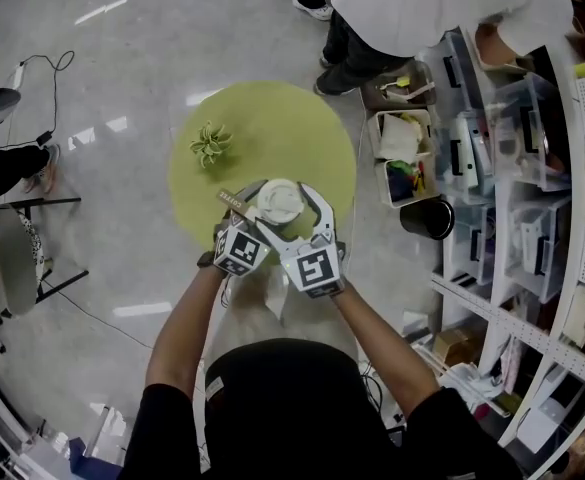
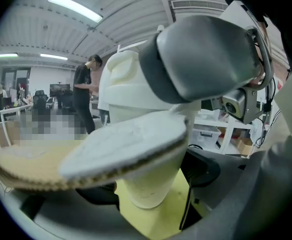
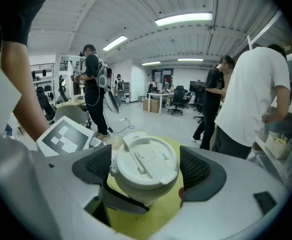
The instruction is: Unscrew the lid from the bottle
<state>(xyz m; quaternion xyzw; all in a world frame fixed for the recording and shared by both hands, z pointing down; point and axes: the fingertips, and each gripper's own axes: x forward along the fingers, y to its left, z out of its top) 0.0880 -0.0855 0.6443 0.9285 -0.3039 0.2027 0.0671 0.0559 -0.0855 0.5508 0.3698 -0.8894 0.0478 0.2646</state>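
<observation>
**Left tongs pinch the bottle, right tongs spread round its lid**

My left tongs [image 2: 150, 183] pinch the white bottle [image 2: 158, 174] low on its body, a dark pad on either side. The bottle stands by the near edge of the round yellow-green table [image 1: 302, 133], with a small green plant [image 1: 210, 144] well apart towards the far left edge. My right tongs [image 3: 146, 168] come in from above with jaws spread. The lid [image 3: 145, 156], not yet off the bottle, sits between them; the left pad is just beside it and the right pad stands clear. A pale flat thing with a brown edge [image 2: 121, 149] blurs across my left tongs' view, perhaps a card tag.
</observation>
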